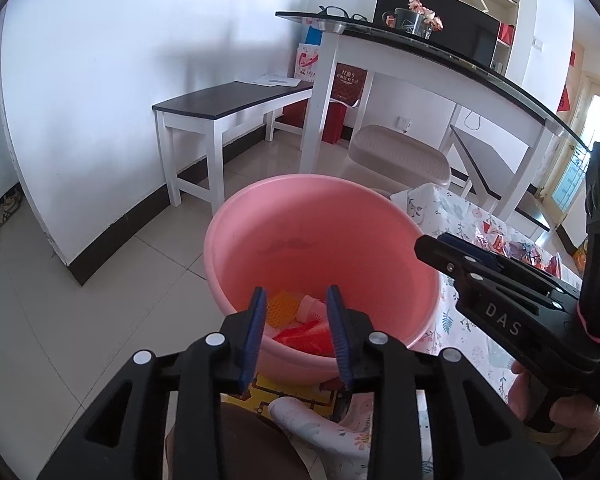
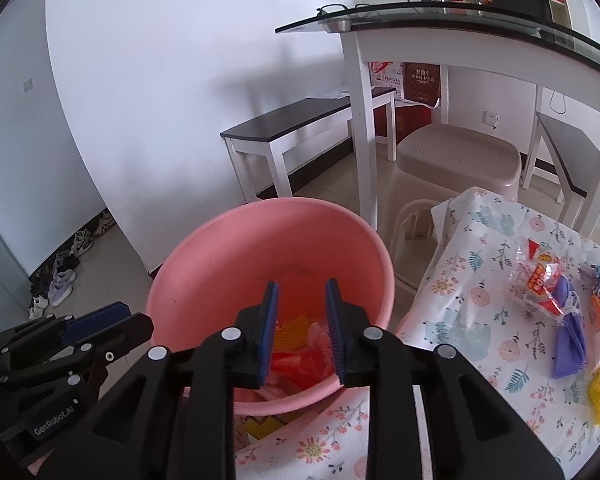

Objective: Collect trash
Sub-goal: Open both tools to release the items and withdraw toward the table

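Two ribbed-pad claws (image 1: 298, 334) (image 2: 302, 330) over round, smooth pink basin (image 1: 260, 232).

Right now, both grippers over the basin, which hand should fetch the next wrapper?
Right. The wrappers lie on the floral cloth to the right of the basin, beside the right gripper; the left gripper is farther.

basin (image 2: 204, 280): pink, round, upright, just beyond both tongs' tips
trash in basin (image 1: 300, 322): orange mesh, red wrapper, pink scrap, below the tips
trash on cloth (image 2: 548, 296): wrappers, purple mask, right of the right tongs
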`<control>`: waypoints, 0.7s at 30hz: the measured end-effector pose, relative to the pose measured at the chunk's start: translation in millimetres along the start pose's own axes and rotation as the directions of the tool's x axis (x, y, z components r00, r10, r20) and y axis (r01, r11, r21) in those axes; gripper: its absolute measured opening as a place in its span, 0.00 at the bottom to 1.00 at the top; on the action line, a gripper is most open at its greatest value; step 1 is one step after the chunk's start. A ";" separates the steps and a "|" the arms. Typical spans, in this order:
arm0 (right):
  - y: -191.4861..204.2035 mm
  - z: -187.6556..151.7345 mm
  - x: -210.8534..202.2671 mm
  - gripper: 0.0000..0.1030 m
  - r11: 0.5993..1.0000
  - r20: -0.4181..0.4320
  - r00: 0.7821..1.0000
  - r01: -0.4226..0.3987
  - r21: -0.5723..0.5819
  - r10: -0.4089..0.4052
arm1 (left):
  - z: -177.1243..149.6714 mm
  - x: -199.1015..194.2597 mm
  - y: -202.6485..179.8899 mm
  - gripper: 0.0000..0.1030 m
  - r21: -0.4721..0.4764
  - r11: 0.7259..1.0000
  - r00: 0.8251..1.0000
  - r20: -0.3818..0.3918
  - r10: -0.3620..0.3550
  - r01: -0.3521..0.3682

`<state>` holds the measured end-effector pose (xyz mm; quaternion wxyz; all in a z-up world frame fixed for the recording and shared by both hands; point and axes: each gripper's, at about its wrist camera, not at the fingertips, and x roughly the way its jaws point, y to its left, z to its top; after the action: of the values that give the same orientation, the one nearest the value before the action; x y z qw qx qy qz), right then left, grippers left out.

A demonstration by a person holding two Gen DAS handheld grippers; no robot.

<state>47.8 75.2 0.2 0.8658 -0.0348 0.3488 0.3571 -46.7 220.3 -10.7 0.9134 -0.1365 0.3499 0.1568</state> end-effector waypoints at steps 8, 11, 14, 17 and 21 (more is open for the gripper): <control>-20.4 -11.6 -22.2 0.24 0.998 0.000 0.999 0.053 0.039 -0.053 | -0.9 -8.3 -17.3 0.37 0.034 0.999 1.000 0.011 -0.013 0.013; -31.2 -17.2 -31.0 0.24 0.996 -0.002 0.998 0.070 0.062 -0.070 | -1.1 -11.3 -26.4 0.37 0.045 0.999 1.000 0.010 -0.023 0.022; -41.9 -23.9 -39.7 0.24 0.993 -0.004 0.996 0.093 0.078 -0.093 | -1.4 -12.4 -35.5 0.38 0.057 0.998 0.999 0.006 -0.034 0.033; -54.4 -30.3 -48.3 0.24 0.988 -0.008 0.993 0.116 0.098 -0.115 | -2.6 -13.9 -48.6 0.38 0.078 0.996 0.999 0.002 -0.050 0.049; -73.8 -43.3 -63.4 0.24 0.980 -0.021 0.990 0.144 0.136 -0.143 | -5.1 -15.2 -68.8 0.39 0.110 0.990 0.996 -0.002 -0.087 0.087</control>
<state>38.4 -30.6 -6.6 0.8877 -0.0025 0.3738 0.2687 -34.2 152.7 5.5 0.9260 -0.1008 0.3506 0.0974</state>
